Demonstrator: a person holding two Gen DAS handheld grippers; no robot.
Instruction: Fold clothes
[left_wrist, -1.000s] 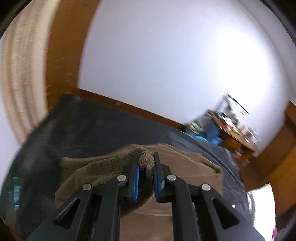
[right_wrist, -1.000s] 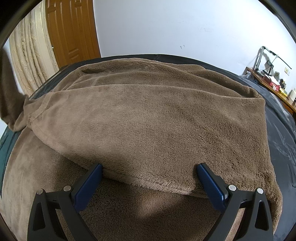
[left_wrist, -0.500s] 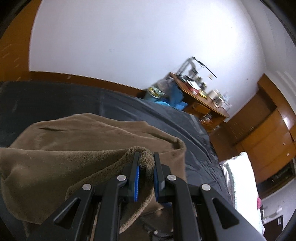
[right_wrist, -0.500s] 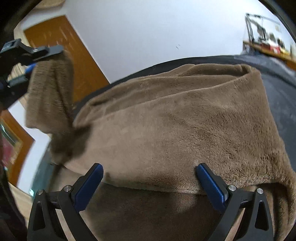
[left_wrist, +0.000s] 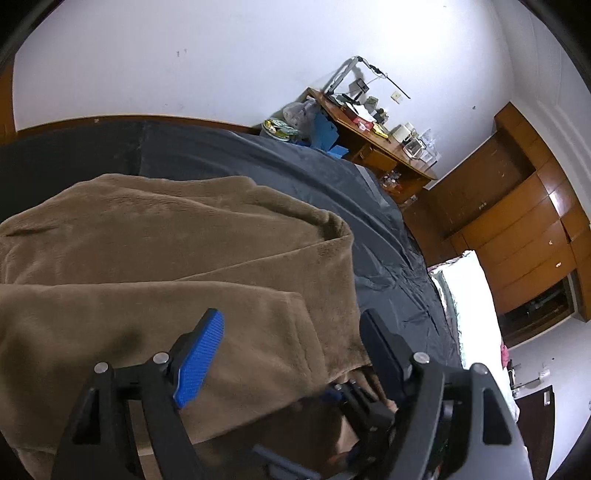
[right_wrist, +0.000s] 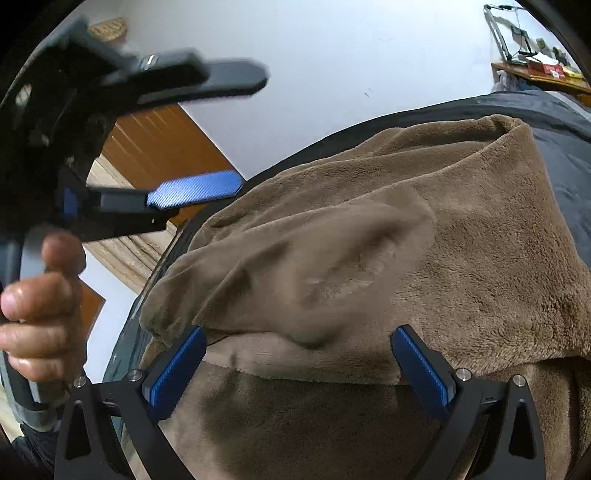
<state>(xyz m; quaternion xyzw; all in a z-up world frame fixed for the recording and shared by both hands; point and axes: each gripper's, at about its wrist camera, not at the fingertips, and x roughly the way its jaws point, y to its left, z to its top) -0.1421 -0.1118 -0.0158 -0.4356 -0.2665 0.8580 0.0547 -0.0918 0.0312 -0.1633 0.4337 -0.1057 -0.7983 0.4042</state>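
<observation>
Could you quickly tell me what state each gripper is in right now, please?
Left gripper: open, holding nothing, above the brown fleece garment.
Right gripper: open, holding nothing, fingers wide over the garment's folded edge.

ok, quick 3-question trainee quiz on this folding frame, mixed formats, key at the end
1. True or false: the left gripper is clamped on the brown fleece garment.
2. What does the garment lie on?
A. wooden desk
B. dark bedsheet
C. white pillow
3. Fill in: in the right wrist view, the right gripper has its jaws ____.

Key:
1. False; its jaws stand apart, holding nothing.
2. B, the dark bedsheet.
3. open
</observation>
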